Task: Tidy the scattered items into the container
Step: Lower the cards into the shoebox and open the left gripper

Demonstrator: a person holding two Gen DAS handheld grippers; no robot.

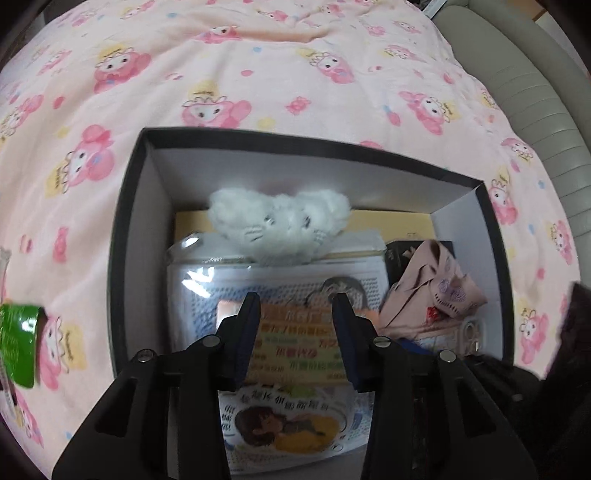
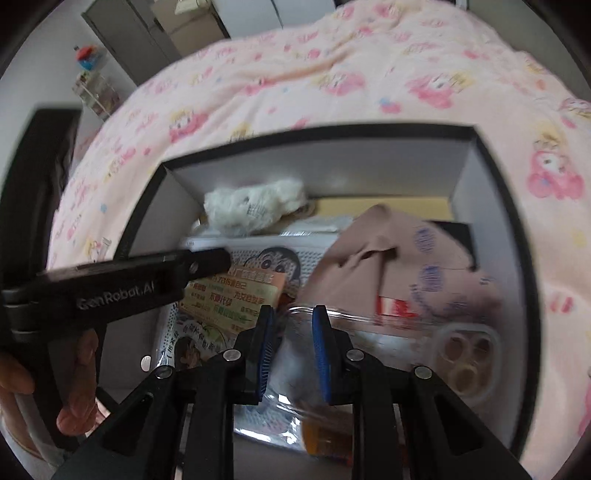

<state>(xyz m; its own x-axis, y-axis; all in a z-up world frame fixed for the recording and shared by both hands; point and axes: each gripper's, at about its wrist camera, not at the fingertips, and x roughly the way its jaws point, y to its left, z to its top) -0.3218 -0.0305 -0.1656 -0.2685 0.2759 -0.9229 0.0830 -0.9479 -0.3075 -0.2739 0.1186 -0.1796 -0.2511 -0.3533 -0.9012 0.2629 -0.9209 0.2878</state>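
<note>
A black box (image 1: pixel 122 236) with white inner walls sits on the pink bedspread and holds several items. Among them are a white plush toy (image 1: pixel 280 221), a plastic-wrapped cartoon board (image 1: pixel 207 280), an orange printed card (image 1: pixel 295 343) and a pink cloth pouch (image 1: pixel 428 291). My left gripper (image 1: pixel 297 297) hangs open above the card, its pads clear of it. The right wrist view shows the same box (image 2: pixel 332 133). There my right gripper (image 2: pixel 293 310) is shut on one end of a clear phone case (image 2: pixel 465 354), low inside the box beside the pouch (image 2: pixel 399 251).
The pink cartoon bedspread (image 1: pixel 258 74) surrounds the box. A green packet (image 1: pixel 18 343) lies on it to the box's left. A padded beige headboard (image 1: pixel 535 96) runs along the far right. A hand (image 2: pixel 81 369) grips the left tool's handle. Cabinets (image 2: pixel 147 33) stand beyond the bed.
</note>
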